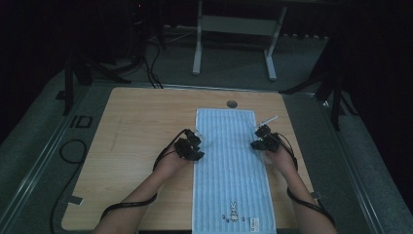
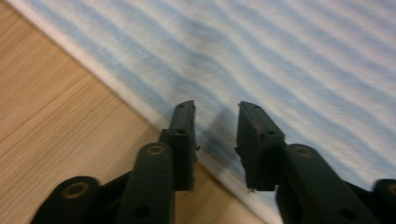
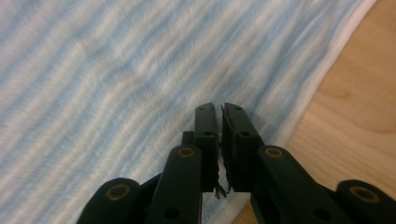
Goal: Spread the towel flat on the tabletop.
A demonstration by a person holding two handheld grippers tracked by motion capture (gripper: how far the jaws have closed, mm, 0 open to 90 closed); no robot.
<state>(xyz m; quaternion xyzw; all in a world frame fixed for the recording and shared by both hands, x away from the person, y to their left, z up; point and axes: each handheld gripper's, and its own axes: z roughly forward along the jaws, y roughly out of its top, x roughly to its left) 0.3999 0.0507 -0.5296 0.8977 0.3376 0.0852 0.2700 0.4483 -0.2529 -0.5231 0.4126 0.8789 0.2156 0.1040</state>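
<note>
Two grippers flanking blue striped towel (image 1: pixel 229 161) lengthwise on wooden table (image 1: pixel 141 126): left gripper (image 2: pixel 216 112) narrowly parted over its edge, nothing pinched; right gripper (image 3: pixel 220 114) nearly closed, any grip hard to tell. Towel's near end cut off.

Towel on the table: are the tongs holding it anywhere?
No. The left tongs stand open over the towel by its left edge. The right tongs are shut above its right edge, gripping nothing.
</note>
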